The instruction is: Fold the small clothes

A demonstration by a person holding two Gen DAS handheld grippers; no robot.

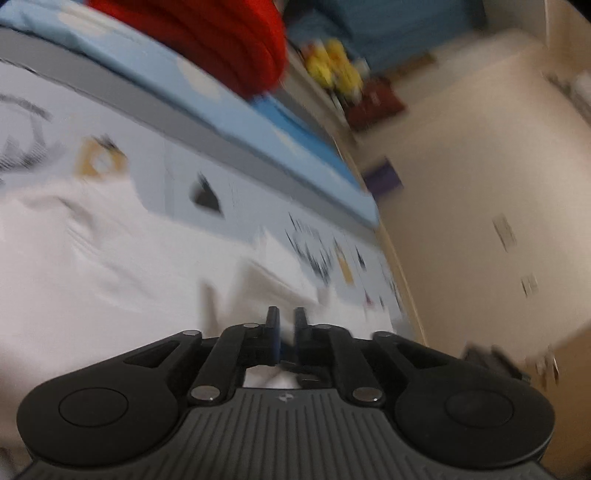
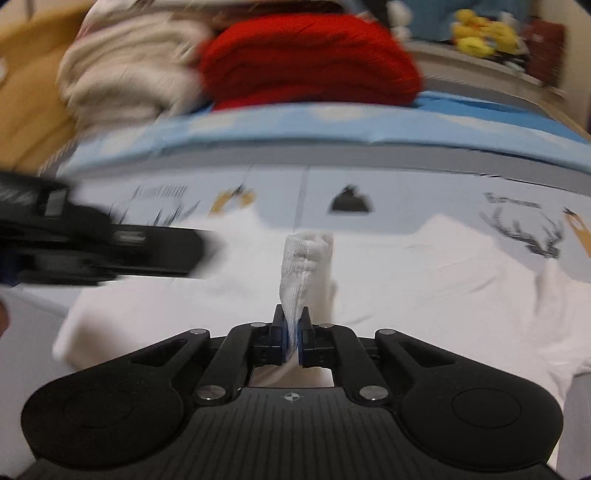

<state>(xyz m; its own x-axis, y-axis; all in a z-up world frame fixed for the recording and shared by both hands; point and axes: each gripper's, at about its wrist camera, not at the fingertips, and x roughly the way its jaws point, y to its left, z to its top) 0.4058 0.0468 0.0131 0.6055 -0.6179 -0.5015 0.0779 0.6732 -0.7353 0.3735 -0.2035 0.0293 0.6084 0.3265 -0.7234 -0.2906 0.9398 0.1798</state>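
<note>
A white garment (image 2: 424,266) lies spread on the patterned bed sheet (image 2: 280,192). My right gripper (image 2: 291,317) is shut on a ribbed white edge of the garment (image 2: 303,258), which stands up in a bunched fold ahead of the fingers. My left gripper (image 1: 286,317) hovers low over the white garment (image 1: 92,280); its jaws stand a small gap apart with nothing seen between them. The left gripper also shows blurred at the left of the right wrist view (image 2: 103,247). Both views are motion-blurred.
A red folded blanket (image 2: 310,62) and a beige one (image 2: 125,77) sit on a light blue cover (image 2: 332,125) at the back. Yellow plush toys (image 2: 480,33) lie beyond. A cream wall (image 1: 480,184) borders the bed's side.
</note>
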